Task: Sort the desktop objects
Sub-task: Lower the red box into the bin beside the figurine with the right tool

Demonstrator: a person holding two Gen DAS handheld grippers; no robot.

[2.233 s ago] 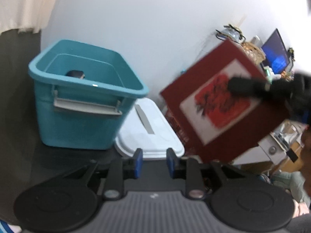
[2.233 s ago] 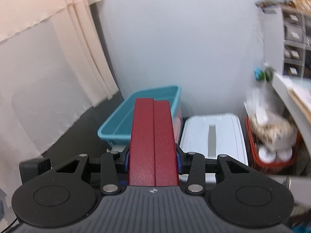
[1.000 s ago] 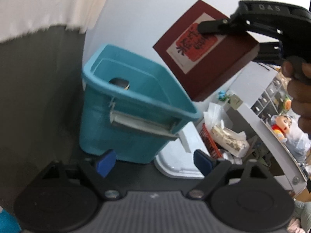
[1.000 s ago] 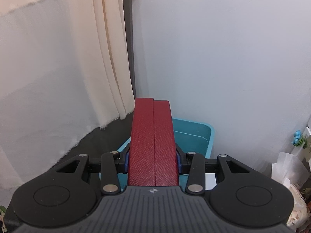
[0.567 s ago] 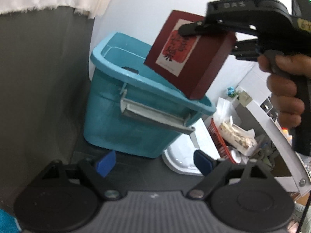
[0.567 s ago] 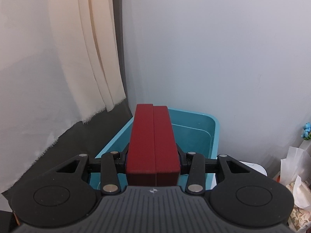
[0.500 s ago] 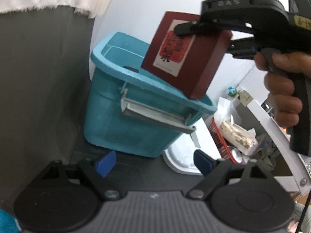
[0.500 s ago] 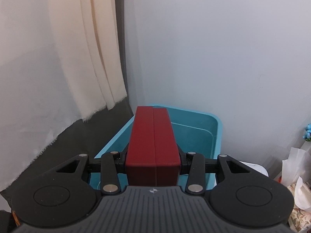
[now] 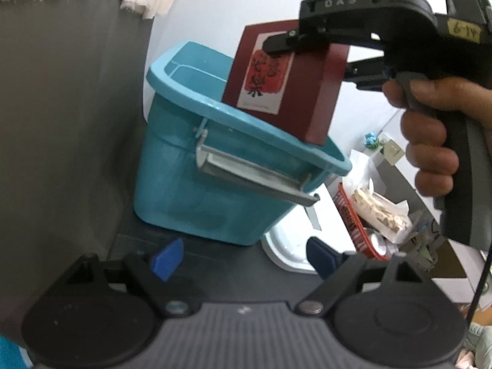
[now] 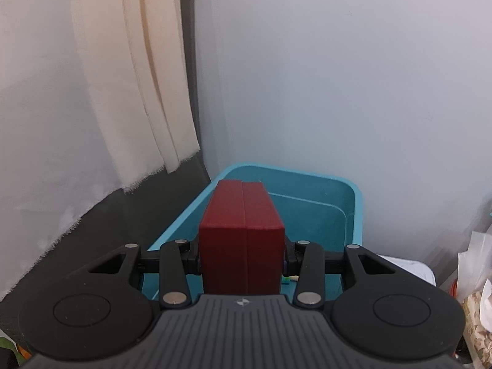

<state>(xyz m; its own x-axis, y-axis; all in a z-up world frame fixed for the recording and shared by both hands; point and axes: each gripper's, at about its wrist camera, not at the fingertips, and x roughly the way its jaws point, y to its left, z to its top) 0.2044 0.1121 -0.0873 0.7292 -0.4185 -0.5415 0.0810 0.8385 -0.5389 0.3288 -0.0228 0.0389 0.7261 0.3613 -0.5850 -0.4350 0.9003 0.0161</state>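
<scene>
Pale wall and cream curtain back a teal bin (image 9: 221, 166) on the dark floor. Right hand-held gripper (image 10: 242, 256), clamped on the dark red box (image 9: 286, 83), has lowered it from above to the bin's rim, so release looks close. Left hand-held gripper (image 9: 243, 255) is spread apart, empty.

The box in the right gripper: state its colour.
Dark red box, with a white label printed in red; the left wrist view shows it best.

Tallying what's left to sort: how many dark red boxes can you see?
1. The dark red box is clamped in the right hand-held gripper, hanging over the teal bin. The bin's floor is mostly hidden, so others may lie inside.
</scene>
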